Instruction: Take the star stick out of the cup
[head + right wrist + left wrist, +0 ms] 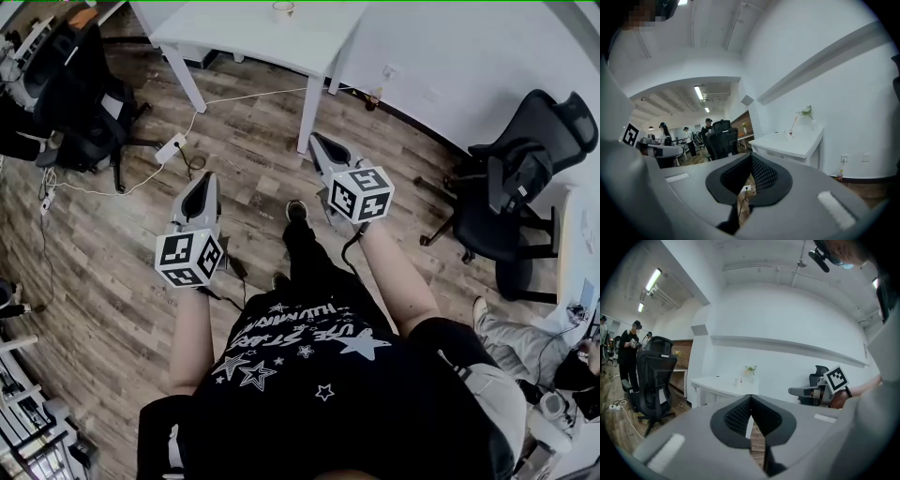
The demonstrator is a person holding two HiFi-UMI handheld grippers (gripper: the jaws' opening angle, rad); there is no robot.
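A small white cup (282,10) stands on the white table (309,42) at the far end of the room. In the right gripper view the cup (789,135) holds a thin reddish stick (793,124) that leans to the right. The left gripper view shows the cup (738,381) too small for the stick to be made out. My left gripper (203,181) and right gripper (316,141) hang over the wooden floor, well short of the table. Both are shut with nothing between the jaws, as seen at the left gripper (750,397) and right gripper (751,156).
A small potted plant (806,112) stands on the table behind the cup. Black office chairs stand at the left (80,89) and right (520,187). A power strip (171,148) with cables lies on the floor. People stand in the far office (686,136).
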